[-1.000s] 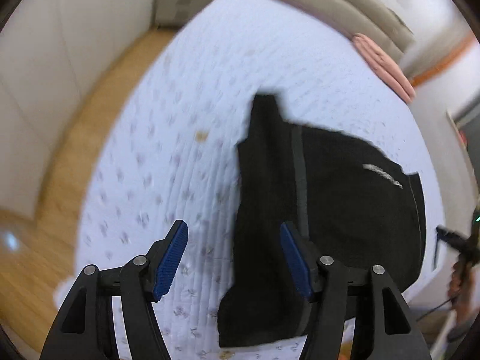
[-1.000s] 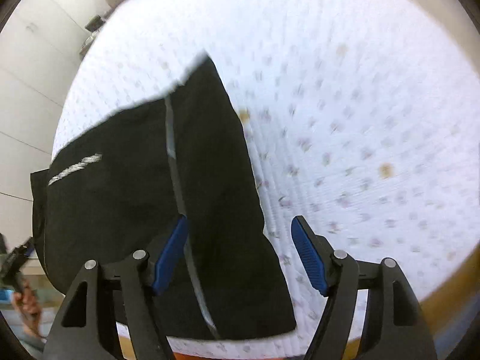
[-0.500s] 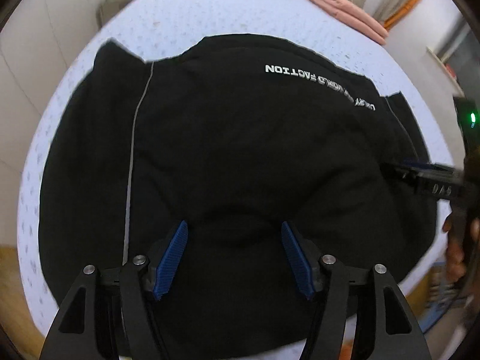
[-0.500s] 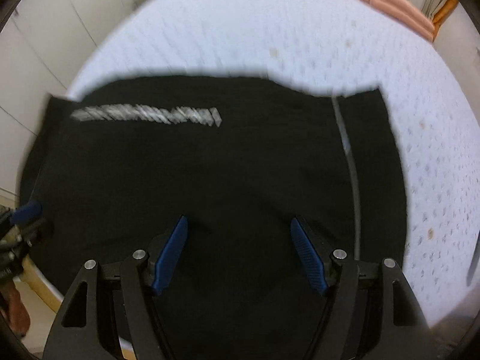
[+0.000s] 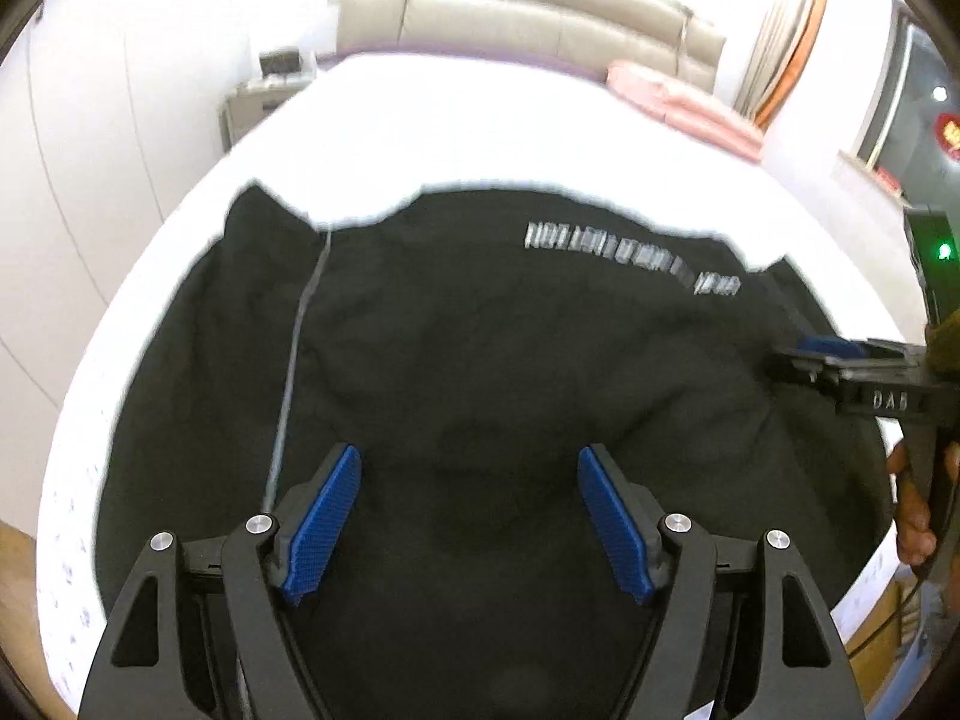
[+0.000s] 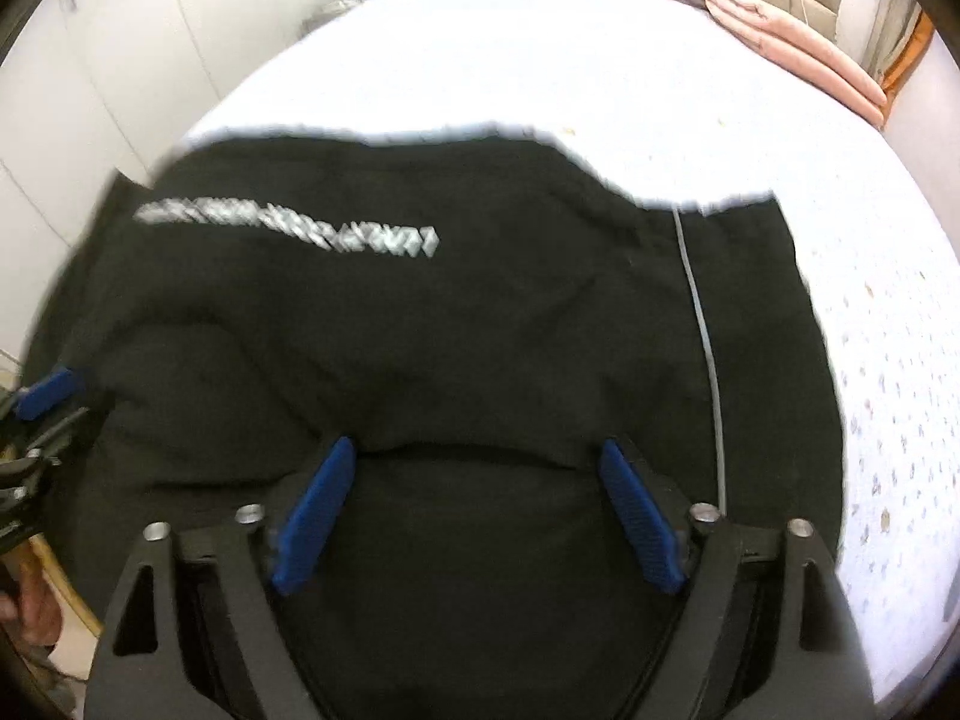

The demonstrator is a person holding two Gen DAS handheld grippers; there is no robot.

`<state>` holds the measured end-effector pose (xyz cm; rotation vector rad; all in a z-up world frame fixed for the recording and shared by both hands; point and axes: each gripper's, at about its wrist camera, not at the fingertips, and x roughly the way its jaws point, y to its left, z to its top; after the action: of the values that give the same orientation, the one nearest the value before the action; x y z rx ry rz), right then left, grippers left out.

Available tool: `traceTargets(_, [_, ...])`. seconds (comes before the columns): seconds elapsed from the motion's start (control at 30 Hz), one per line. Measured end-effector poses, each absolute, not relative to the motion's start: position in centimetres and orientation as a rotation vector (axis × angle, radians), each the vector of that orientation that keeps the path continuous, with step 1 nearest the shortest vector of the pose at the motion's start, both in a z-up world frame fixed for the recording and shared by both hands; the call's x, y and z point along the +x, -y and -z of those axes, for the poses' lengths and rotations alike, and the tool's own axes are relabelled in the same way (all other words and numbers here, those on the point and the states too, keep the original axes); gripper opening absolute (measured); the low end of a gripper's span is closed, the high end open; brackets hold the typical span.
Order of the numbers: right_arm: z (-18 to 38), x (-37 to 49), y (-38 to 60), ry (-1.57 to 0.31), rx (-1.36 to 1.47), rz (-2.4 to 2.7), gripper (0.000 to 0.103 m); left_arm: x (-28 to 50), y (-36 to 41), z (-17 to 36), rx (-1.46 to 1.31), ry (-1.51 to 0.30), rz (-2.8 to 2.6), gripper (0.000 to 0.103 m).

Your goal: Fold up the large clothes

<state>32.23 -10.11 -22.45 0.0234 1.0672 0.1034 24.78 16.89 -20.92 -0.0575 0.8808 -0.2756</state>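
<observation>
Garment: large black cloth garment (image 5: 492,372) with blurred white lettering, spread on my white quilted bed (image 5: 480,120).
Left gripper (image 5: 468,516): jaws spread over the near part of the garment, nothing pinched.
Right gripper (image 6: 474,510): jaws spread wide over the fabric.
Background: pink folded cloth (image 6: 798,42) at the bed's far edge.

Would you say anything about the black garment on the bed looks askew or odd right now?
Slightly. The black garment lies spread on the white bed, but its far edge is wavy, not straight, and folds bunch near the left gripper and right gripper, both open. No damage or spills show.
</observation>
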Motion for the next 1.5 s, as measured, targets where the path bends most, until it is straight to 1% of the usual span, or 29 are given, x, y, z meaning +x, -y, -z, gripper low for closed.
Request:
traceTargets(0.07, [20.3,33.5,9.9,-0.999,-0.005,-0.103,0.08,24.8,-15.6,20.1,-0.058,-0.861,0.285,0.077])
traceTargets(0.13, [20.1,35.6,9.8,-0.992,-0.002,-0.101,0.08,24.7,-14.7,19.3,-0.098,-0.844,0.298,0.077])
traceTargets(0.2, [23.0,38.3,10.1,-1.086,-0.031,-0.059,0.08,24.4,-13.1,18.9,-0.137,-0.883,0.311,0.077])
traceTargets(0.27, [25.9,39.1,11.8,-1.183,0.044,-0.085,0.079,25.6,-11.9,20.5,-0.107,-0.949,0.235,0.077])
traceTargets(0.33, [27.0,39.7,13.2,-1.195,0.115,-0.087,0.084,26.3,-11.6,22.5,-0.065,-1.028,0.14,0.077])
traceTargets(0.4, [26.9,39.7,14.1,-1.197,0.153,-0.087,0.084,25.5,-11.8,22.1,-0.068,-1.013,0.125,0.077])
traceTargets(0.5, [24.6,37.7,14.5,-1.173,0.165,-0.093,0.078,23.7,-12.6,19.7,-0.083,-0.995,0.101,0.076])
traceTargets(0.6, [21.0,34.2,13.6,-1.115,0.138,-0.08,0.079,20.7,-13.2,16.1,-0.079,-0.936,0.049,0.076])
traceTargets(0.7, [17.8,29.0,14.2,-1.087,0.122,-0.033,0.084,17.0,-13.9,13.1,-0.095,-0.866,-0.01,0.076])
traceTargets(0.87, [12.1,20.5,14.7,-1.005,0.101,0.016,0.086,12.6,-12.0,8.2,-0.135,-0.784,-0.019,0.076])
traceTargets(0.97, [7.9,16.9,14.5,-0.932,0.041,0.053,0.089,9.8,-9.8,5.3,-0.079,-0.735,-0.025,0.076])
traceTargets(1.03, [6.0,15.0,13.9,-0.878,0.02,0.068,0.094,8.1,-8.5,3.4,-0.031,-0.696,-0.03,0.076])
traceTargets(1.13, [1.2,11.4,13.4,-0.799,0.009,0.085,0.096,5.9,-7.0,0.6,0.024,-0.657,-0.032,0.076])
traceTargets(1.33, [-4.0,6.8,12.7,-0.717,-0.006,0.068,0.097,1.9,-4.8,-2.7,0.076,-0.597,-0.028,0.076])
traceTargets(1.5, [-6.0,4.2,12.8,-0.695,-0.004,0.074,0.097,-0.3,-5.0,-4.2,0.04,-0.585,-0.024,0.076])
